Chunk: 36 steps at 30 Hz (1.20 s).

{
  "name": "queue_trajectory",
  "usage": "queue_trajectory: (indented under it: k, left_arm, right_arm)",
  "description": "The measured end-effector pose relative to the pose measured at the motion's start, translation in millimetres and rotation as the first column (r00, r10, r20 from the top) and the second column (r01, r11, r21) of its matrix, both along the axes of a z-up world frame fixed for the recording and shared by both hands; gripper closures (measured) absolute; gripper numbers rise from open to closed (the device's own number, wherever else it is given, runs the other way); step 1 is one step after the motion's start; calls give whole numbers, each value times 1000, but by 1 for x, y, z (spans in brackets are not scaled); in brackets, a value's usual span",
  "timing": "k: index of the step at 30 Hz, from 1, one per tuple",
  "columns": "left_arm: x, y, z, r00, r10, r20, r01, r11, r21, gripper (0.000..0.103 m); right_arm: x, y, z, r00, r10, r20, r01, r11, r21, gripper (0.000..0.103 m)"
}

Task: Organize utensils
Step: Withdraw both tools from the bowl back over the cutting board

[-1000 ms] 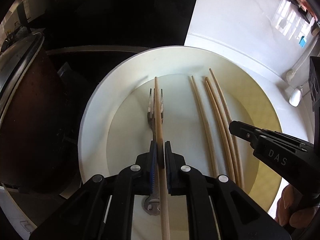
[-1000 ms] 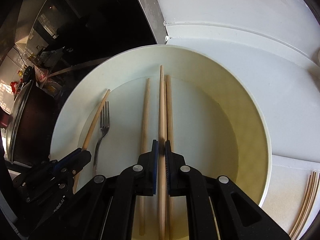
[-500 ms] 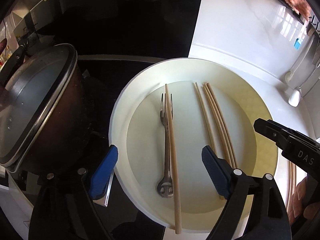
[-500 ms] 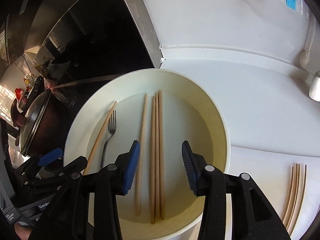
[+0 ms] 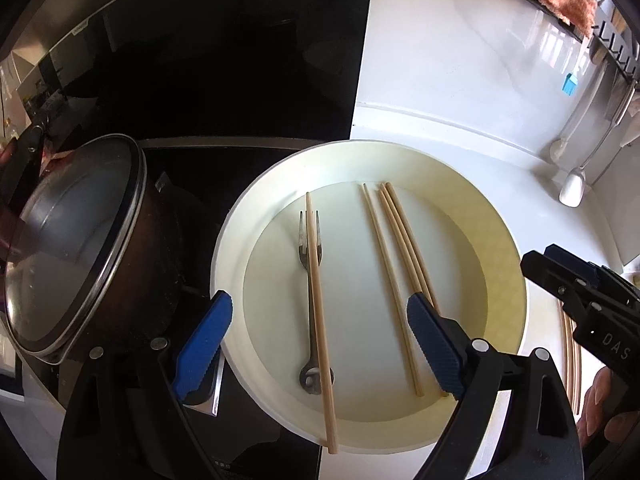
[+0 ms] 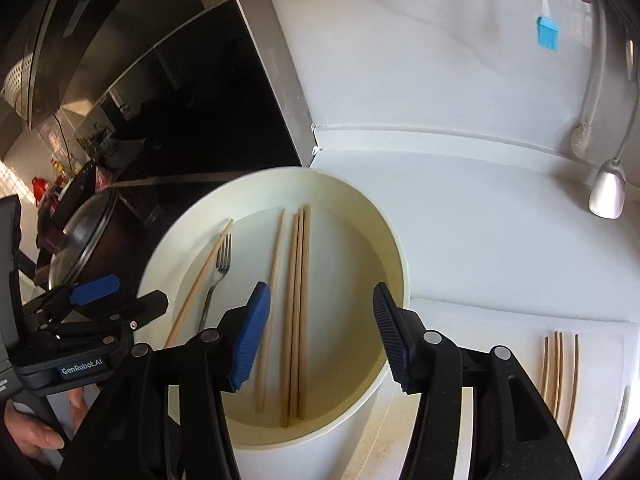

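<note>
A cream round bowl (image 5: 504, 240) (image 6: 400, 256) holds a metal fork (image 5: 308, 264) (image 6: 218, 276), one wooden chopstick (image 5: 320, 320) (image 6: 200, 280) lying over the fork, and three more chopsticks (image 5: 396, 248) (image 6: 298, 280) side by side to its right. My left gripper (image 5: 320, 344) is open and empty above the bowl's near side. My right gripper (image 6: 320, 336) is open and empty above the bowl's right half; it also shows in the left wrist view (image 5: 580, 300).
A dark pot with a glass lid (image 5: 68, 240) (image 6: 80, 220) stands left of the bowl on the black cooktop (image 5: 200, 80). Several more chopsticks (image 6: 560, 372) lie on the white counter (image 6: 480, 220) at right. A white ladle (image 6: 608, 192) hangs by the wall.
Both grippers let go of their chopsticks, opened wide and pulled back up from the bowl. The chopsticks now lie in the bowl.
</note>
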State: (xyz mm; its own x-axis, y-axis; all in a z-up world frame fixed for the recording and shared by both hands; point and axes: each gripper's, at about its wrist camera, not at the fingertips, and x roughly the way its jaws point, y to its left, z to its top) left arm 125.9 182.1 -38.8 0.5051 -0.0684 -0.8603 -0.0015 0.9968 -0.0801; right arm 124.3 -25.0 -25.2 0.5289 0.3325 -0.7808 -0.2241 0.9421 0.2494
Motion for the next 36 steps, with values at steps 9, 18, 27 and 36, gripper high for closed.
queue_trajectory:
  k: [9, 18, 27, 36]
  left_arm:
    - [-10, -7, 26, 996, -39, 77, 40, 999, -14, 14]
    - [-11, -33, 25, 984, -142, 112, 145, 989, -22, 11]
    - [-17, -87, 17, 965, -238, 107, 240, 971, -7, 11]
    - [-66, -159, 24, 972, -196, 129, 204, 978, -52, 8]
  right_arm:
    - [-14, -11, 19, 999, -45, 30, 45, 999, 29, 50]
    - [-53, -51, 27, 973, -214, 86, 213, 977, 22, 48]
    - [-115, -123, 7, 914, -402, 49, 403, 915, 5, 48]
    - [-170, -223, 6, 890, -451, 72, 451, 892, 15, 45]
